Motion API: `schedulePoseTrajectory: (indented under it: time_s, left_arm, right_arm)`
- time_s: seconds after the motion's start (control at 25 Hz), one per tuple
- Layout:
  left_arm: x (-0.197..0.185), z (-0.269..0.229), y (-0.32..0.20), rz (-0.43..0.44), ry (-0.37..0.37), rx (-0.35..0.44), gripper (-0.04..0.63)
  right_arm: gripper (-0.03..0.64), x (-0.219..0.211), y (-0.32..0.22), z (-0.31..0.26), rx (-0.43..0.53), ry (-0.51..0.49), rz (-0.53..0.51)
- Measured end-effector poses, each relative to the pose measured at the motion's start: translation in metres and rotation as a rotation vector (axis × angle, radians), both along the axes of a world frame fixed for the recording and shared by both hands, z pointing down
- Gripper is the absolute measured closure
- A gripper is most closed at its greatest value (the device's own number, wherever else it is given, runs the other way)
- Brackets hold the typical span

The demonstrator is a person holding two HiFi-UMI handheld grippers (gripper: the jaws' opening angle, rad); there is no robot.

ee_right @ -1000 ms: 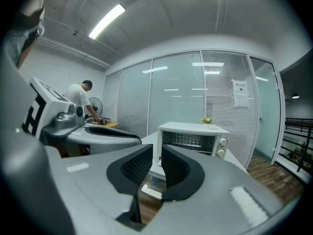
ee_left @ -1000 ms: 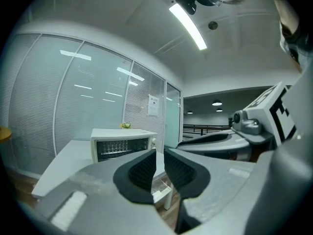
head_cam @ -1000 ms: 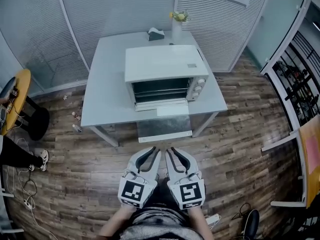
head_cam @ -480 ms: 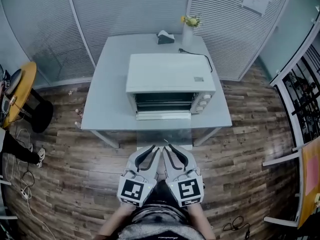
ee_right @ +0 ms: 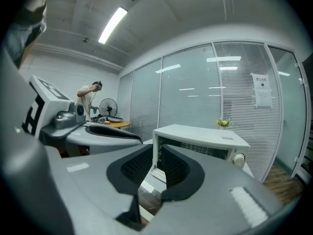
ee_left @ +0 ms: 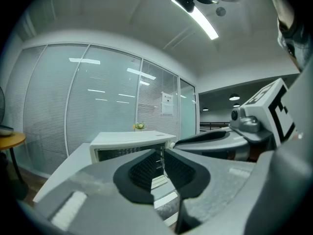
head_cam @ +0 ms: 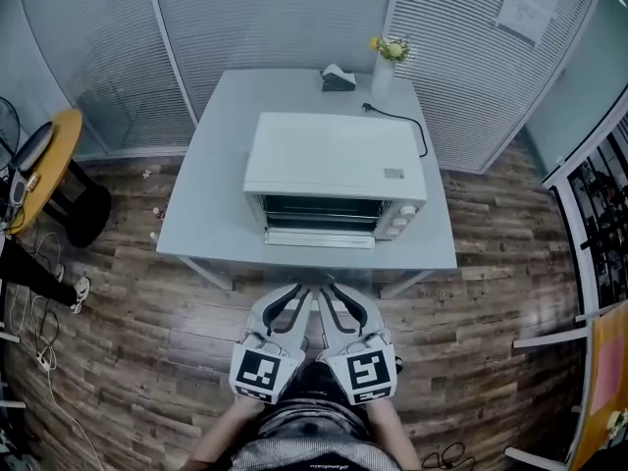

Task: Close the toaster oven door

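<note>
A white toaster oven (head_cam: 334, 170) stands on a grey table (head_cam: 211, 204), its glass door (head_cam: 320, 255) folded down and open toward me. Both grippers are held side by side low in the head view, just short of the table's front edge. The left gripper (head_cam: 295, 295) and right gripper (head_cam: 333, 293) point at the oven, each with a narrow gap between its pads and nothing in it. Between the left gripper's dark pads the oven (ee_left: 131, 144) shows ahead. The right gripper view has the oven (ee_right: 203, 140) ahead and slightly right, cavity open.
A vase of yellow flowers (head_cam: 389, 59), a small dark box (head_cam: 337, 78) and the oven's cord (head_cam: 400, 121) sit at the table's back. A round yellow side table (head_cam: 39, 165) and floor cables (head_cam: 44, 346) lie left. A person (ee_right: 90, 98) stands far off by a fan.
Both grippers have come closer to the table together. The oven and its open door now sit lower and nearer in the head view. The jaws look unchanged.
</note>
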State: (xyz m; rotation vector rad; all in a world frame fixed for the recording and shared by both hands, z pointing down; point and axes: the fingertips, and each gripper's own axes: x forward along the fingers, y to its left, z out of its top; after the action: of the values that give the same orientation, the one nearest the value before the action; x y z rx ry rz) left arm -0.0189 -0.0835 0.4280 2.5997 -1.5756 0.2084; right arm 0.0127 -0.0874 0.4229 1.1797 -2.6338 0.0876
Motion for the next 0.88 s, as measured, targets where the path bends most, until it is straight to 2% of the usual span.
schedulePoseTrajectory:
  time_s: [0.12, 0.36, 0.56, 0.72, 0.88]
  left_arm:
    - [0.005, 0.004, -0.003, -0.031, 0.034, -0.015, 0.548]
    - [0.009, 0.011, -0.013, -0.012, -0.002, 0.009, 0.548]
    - [0.007, 0.011, -0.027, -0.007, 0.049, -0.035, 0.548]
    - [0.001, 0.02, -0.034, 0.024, 0.028, -0.057, 0.548]
    - [-0.004, 0.039, -0.038, 0.077, -0.034, -0.076, 0.548]
  right_arm:
    - [0.56, 0.004, -0.005, 0.005, 0.006, -0.002, -0.016]
    - [0.56, 0.008, -0.011, 0.018, -0.016, 0.015, -0.019]
    - [0.56, 0.005, -0.025, 0.019, -0.034, 0.02, 0.008]
    - [0.56, -0.003, -0.033, 0.025, -0.048, 0.031, 0.029]
    - [0.56, -0.008, -0.037, 0.042, -0.078, 0.063, 0.042]
